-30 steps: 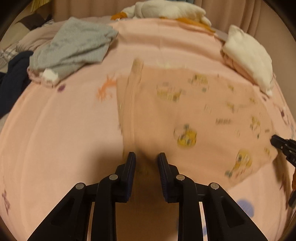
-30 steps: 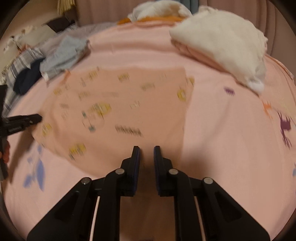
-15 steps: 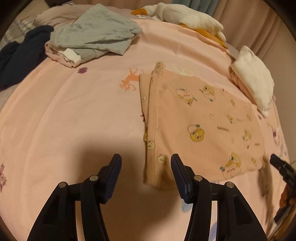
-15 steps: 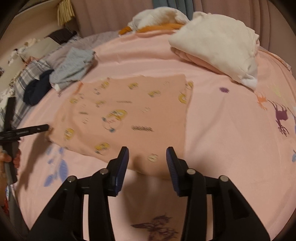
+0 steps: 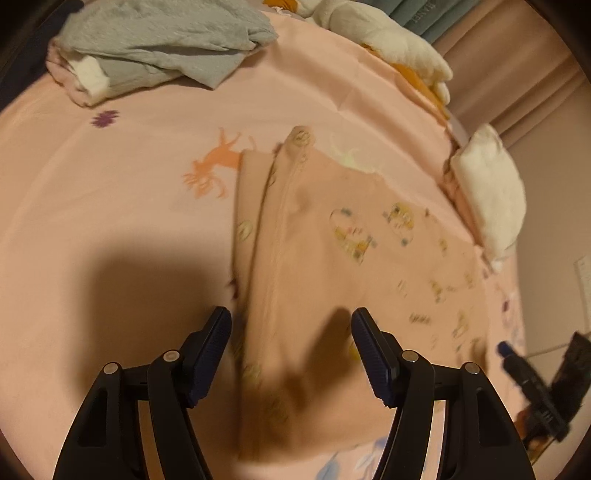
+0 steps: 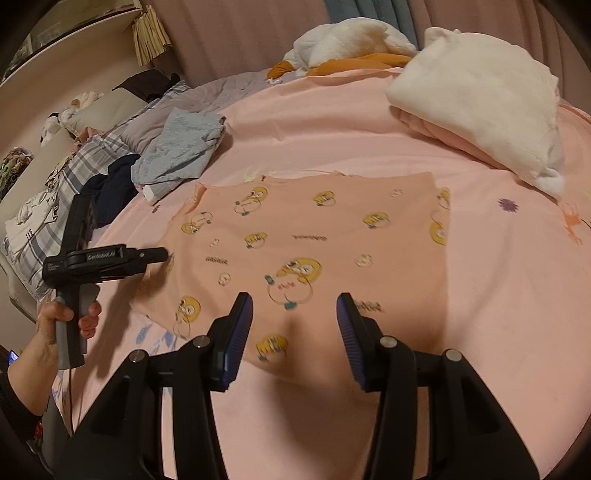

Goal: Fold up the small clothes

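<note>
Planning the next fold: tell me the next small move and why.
Probably bring both grippers down onto the garment's near edge and pinch it: the left gripper and right gripper hover over that edge, jaws opening, nothing between the pads, and the garment lies flat on the sheet.

Home bedroom indicated: bed covered by pink printed sheet (image 6: pixel 498 295), plaid bedding (image 6: pixel 55 221), curtains (image 6: pixel 240 33) behind, laundry piles (image 6: pixel 177 155) scattered, plush toy (image 6: pixel 351 40) laid near curtains

Both tongs let go
The left tongs (image 5: pixel 291 350) and right tongs (image 6: pixel 294 325), pinched a second ago, are opening; the pink garment (image 6: pixel 314 236) now lies released toward 12 o'clock.
</note>
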`<state>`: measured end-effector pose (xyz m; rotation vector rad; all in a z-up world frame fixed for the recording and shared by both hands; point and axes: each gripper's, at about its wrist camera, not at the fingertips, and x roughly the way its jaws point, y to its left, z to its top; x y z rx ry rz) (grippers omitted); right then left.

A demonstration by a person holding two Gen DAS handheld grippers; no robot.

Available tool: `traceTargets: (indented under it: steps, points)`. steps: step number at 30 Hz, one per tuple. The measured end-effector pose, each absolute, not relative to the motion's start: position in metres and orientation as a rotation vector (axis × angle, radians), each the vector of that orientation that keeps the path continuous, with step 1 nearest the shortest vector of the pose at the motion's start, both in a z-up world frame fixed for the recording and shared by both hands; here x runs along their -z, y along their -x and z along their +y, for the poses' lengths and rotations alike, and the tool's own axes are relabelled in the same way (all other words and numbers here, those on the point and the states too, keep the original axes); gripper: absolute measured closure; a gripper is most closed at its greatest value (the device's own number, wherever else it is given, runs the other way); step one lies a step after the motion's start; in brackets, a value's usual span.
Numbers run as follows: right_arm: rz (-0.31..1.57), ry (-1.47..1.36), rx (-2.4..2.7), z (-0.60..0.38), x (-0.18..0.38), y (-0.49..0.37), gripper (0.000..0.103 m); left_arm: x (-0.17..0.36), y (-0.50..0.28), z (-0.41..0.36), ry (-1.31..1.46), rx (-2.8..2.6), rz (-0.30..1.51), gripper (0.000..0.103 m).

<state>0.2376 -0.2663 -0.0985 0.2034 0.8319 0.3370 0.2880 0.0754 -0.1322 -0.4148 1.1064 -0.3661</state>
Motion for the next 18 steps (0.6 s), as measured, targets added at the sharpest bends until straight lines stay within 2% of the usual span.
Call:
traceTargets:
  steps: [8,9,10,11,12,13,16,18]
  points:
    - [0.837,-0.196,-0.387,-0.240,0.103,-0.283,0.055,0.137,-0.317,0.069,0.541,0.430,1.088,0.039]
    - [0.839,-0.197,-0.389,-0.237,0.104,-0.289,0.055,0.136,-0.318,0.067,0.536,0.421,1.087,0.045]
    - [0.845,-0.198,-0.392,-0.230,0.105,-0.300,0.057,0.135,-0.319,0.066,0.524,0.408,1.089,0.059]
    - [0.848,-0.200,-0.393,-0.227,0.107,-0.308,0.058,0.135,-0.320,0.065,0.508,0.389,1.096,0.066]
    - [0.852,-0.202,-0.388,-0.224,0.108,-0.317,0.063,0.136,-0.321,0.064,0.497,0.374,1.105,0.076]
    - [0.859,-0.194,-0.376,-0.217,0.110,-0.329,0.070,0.135,-0.321,0.064,0.491,0.368,1.107,0.080]
    - [0.863,-0.153,-0.348,-0.201,0.113,-0.354,0.086,0.133,-0.320,0.062,0.449,0.348,1.108,0.085]
    - [0.890,-0.139,-0.328,-0.192,0.120,-0.371,0.091,0.128,-0.318,0.057,0.401,0.336,1.101,0.086]
